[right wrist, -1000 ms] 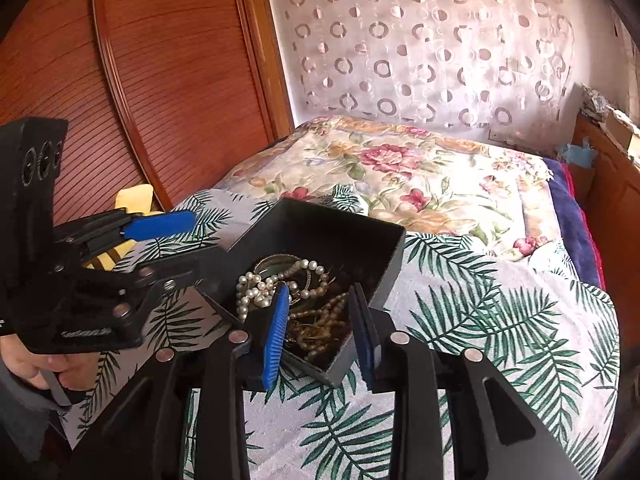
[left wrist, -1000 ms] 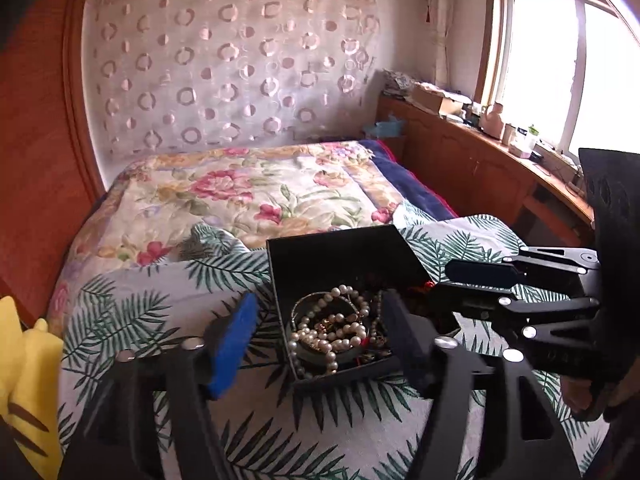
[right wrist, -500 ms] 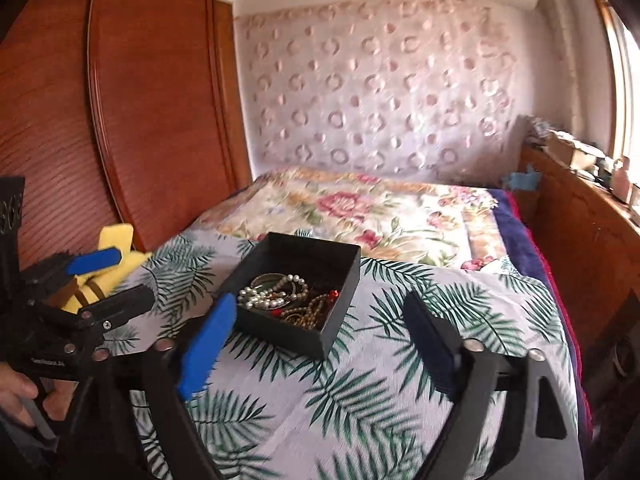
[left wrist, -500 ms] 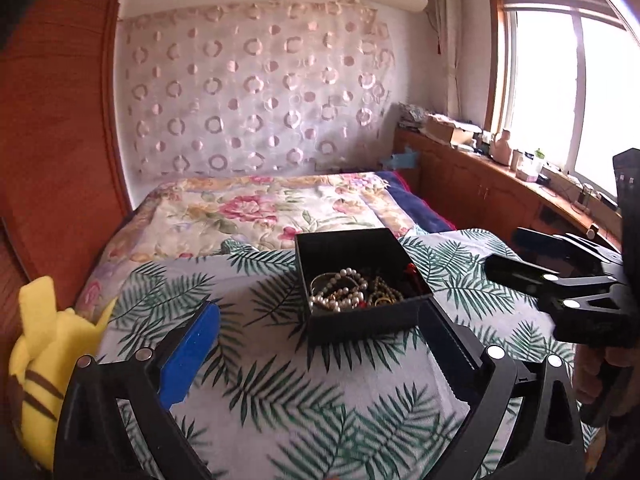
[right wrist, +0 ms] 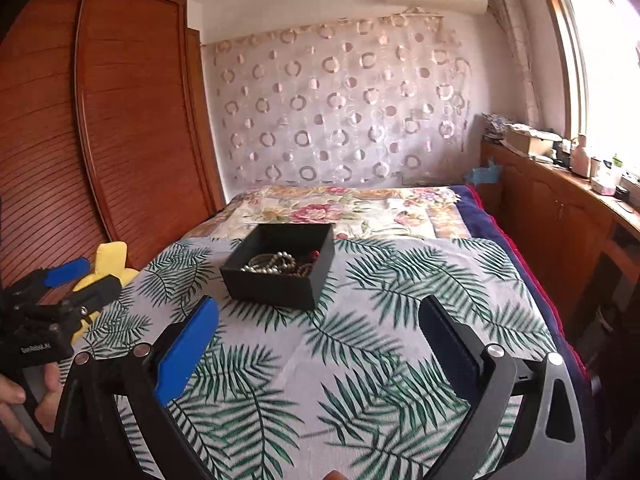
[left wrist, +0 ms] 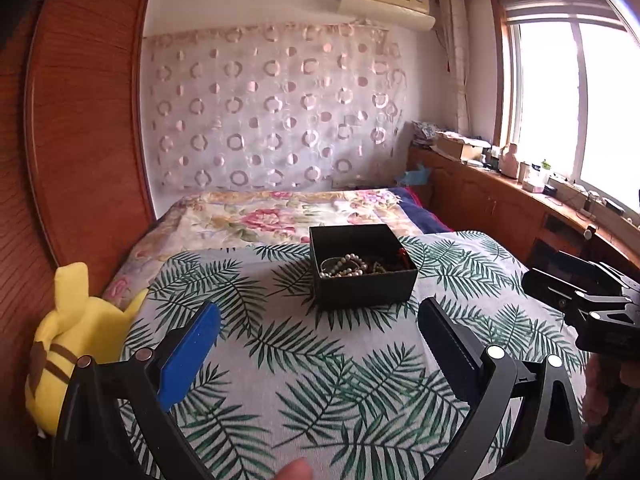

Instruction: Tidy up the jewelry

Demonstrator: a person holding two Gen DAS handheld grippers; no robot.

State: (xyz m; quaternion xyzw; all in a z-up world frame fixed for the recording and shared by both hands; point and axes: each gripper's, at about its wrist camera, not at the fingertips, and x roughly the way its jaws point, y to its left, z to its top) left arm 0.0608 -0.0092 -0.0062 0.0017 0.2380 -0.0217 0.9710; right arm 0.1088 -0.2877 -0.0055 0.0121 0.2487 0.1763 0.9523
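Observation:
An open black box (left wrist: 362, 280) (right wrist: 276, 284) sits on the palm-leaf bedspread (left wrist: 320, 360), holding a pearl string (left wrist: 344, 266) (right wrist: 272, 262) and other tangled jewelry. My left gripper (left wrist: 320, 312) is open, with only cloth showing between its blue-padded fingers, a short way in front of the box. My right gripper (right wrist: 319, 308) has its jaws opening wide, with nothing between them, and is also back from the box. Each gripper shows in the other's view: the right gripper (left wrist: 548, 270) at the right edge, the left gripper (right wrist: 86, 282) at the left edge in a hand.
A yellow plush toy (left wrist: 76, 340) (right wrist: 108, 258) lies at the bed's left edge against the wooden wardrobe (left wrist: 80, 120). A floral quilt (left wrist: 280, 216) covers the far half of the bed. A wooden counter (left wrist: 520, 200) with bottles runs under the window on the right.
Both grippers have pulled back from the box and tilted up, so more of the room shows. Both sets of jaws have spread wide; the right was nearly shut over the jewelry.

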